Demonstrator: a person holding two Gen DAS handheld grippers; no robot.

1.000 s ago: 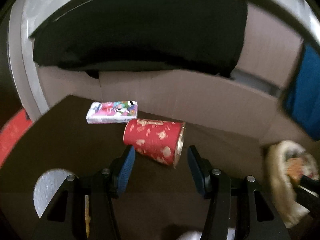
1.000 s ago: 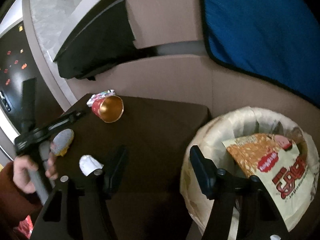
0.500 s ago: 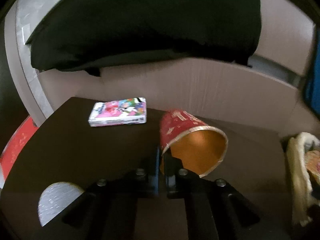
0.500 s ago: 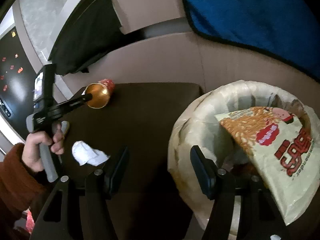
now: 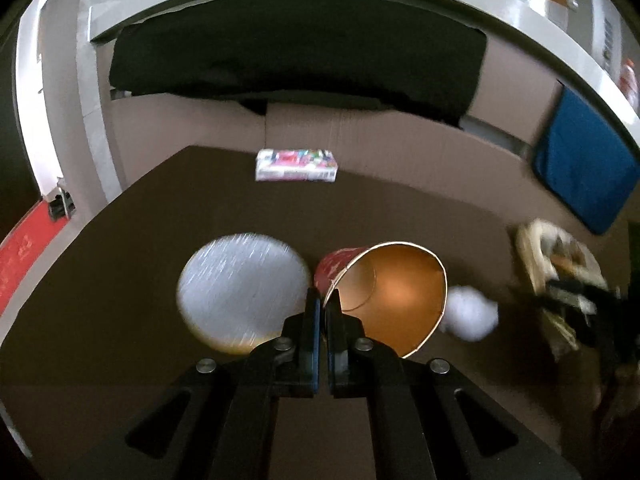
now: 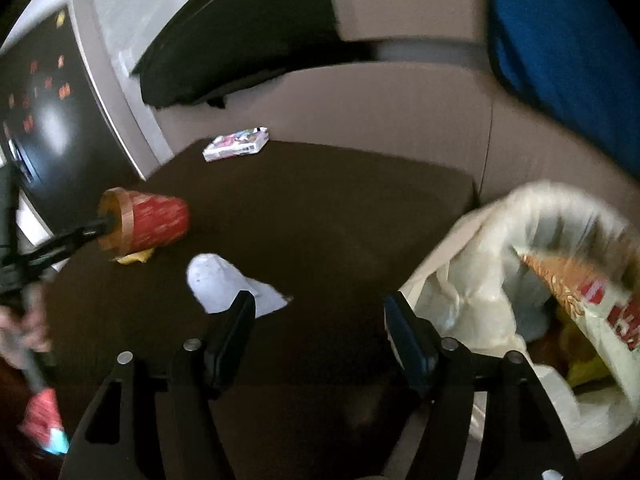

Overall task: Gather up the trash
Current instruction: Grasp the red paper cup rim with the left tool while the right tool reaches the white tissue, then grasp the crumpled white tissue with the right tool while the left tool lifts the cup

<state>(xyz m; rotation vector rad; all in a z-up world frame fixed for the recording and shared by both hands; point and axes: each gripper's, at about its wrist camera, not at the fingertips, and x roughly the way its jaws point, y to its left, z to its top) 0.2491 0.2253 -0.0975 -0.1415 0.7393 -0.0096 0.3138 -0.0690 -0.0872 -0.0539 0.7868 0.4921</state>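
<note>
The left hand-held gripper (image 5: 322, 308) pinches the red cup (image 5: 384, 296) by its rim above the table (image 5: 160, 216), the right hand-held gripper (image 6: 320, 320) stays wide and empty, and the white tissue (image 6: 228, 284), round lid (image 5: 240, 288) and small box (image 5: 296, 165) are left for the trash bag (image 6: 500, 248).

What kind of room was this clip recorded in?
Probably a living room: a beige sofa wraps a dark low table, with a blue cushion and a lined trash bin beside it.

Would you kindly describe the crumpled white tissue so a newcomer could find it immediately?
Start at the dark brown table beside the lined trash bin. The tissue lies on the tabletop just ahead of the open right gripper. It is the only plain white wad, unlike the colourful box.
</note>
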